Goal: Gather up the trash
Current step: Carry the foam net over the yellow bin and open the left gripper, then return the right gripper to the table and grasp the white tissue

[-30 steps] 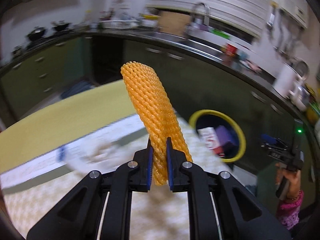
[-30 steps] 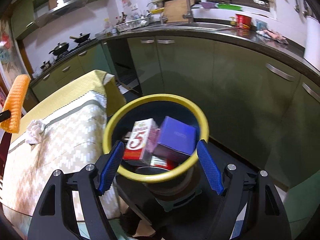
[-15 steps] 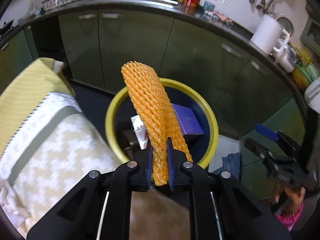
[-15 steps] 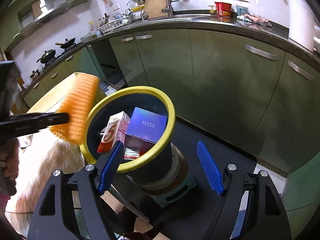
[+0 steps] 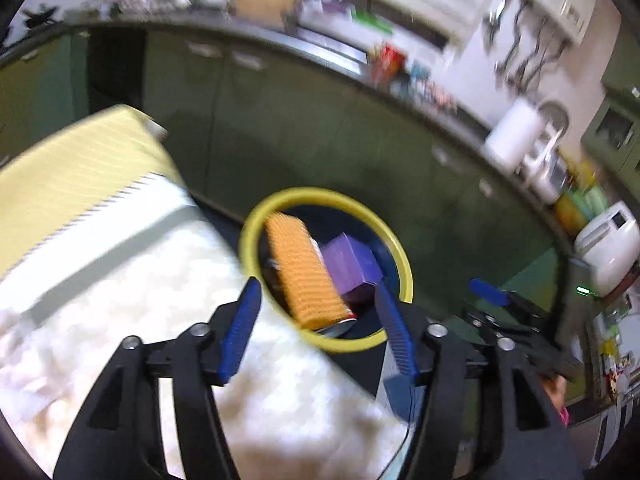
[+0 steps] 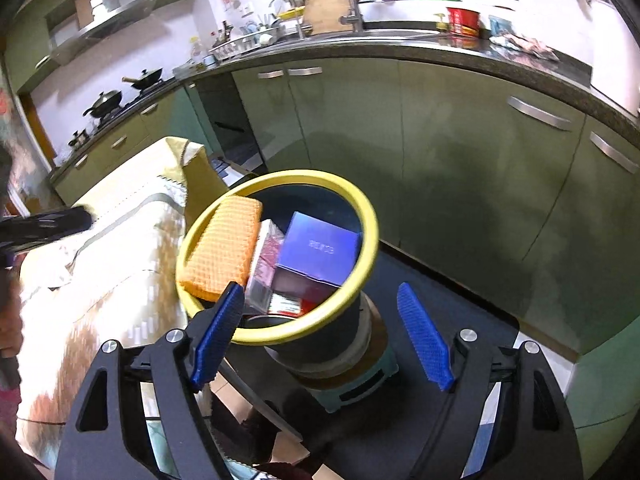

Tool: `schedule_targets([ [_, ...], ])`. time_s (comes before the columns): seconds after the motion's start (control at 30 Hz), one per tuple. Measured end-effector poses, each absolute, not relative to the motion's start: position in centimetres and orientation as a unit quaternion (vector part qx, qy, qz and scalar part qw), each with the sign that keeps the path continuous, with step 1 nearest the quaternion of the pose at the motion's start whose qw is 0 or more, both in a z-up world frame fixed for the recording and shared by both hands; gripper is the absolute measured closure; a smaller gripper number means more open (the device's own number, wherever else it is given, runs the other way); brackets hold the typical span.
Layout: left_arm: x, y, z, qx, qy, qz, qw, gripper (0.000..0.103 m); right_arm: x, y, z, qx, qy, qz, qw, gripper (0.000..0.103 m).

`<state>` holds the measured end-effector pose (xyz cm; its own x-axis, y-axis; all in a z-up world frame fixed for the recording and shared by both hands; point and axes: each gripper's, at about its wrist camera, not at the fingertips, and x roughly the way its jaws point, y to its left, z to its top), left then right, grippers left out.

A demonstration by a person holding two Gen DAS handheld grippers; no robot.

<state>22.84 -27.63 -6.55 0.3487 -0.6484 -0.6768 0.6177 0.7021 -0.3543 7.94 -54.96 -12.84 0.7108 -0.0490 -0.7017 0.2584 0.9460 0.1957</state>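
Green kitchen, yellow-rimmed bin (image 6: 370, 236) beside table: left gripper (image 5: 318, 322) jaws opening, empty, orange foam net (image 6: 222, 252) lands inside; right gripper (image 6: 320, 336) spread, empty.

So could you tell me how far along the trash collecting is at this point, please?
Done: the orange foam net lies at the bin rim beside a purple box and a red carton. In hand: nothing; the left gripper is opening with nothing between its jaws, and the right gripper is open. Left: a crumpled white piece on the tablecloth, possibly trash.
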Motion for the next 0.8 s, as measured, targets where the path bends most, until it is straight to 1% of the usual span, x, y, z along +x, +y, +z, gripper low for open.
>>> schedule_targets([
  [0.13,20.7,-18.6,-4.6,-0.053,0.376,-0.351,0.856,0.039,9.2,-52.8,-12.3,0.124,0.376,-0.068,0.916,0.025],
  [0.23,19.7,-12.7,-4.2,-0.059,0.344,-0.307,0.885,0.035,10.6,-50.3,-11.6,0.105,0.380,-0.039,0.918,0.025],
  [0.47,20.0,-0.6,-4.9,-0.083,0.299,-0.193,0.931,0.033,15.4,-39.0,-9.5,0.034,0.378,0.107,0.919,0.025],
  [0.6,19.8,2.6,-5.6,-0.104,0.285,-0.161,0.939,0.033,18.7,-32.1,-9.3,0.007,0.391,0.199,0.899,0.025],
  [0.8,19.9,3.5,-6.2,-0.120,0.292,-0.171,0.933,0.032,23.9,-25.6,-10.6,0.003,0.425,0.263,0.866,0.028],
])
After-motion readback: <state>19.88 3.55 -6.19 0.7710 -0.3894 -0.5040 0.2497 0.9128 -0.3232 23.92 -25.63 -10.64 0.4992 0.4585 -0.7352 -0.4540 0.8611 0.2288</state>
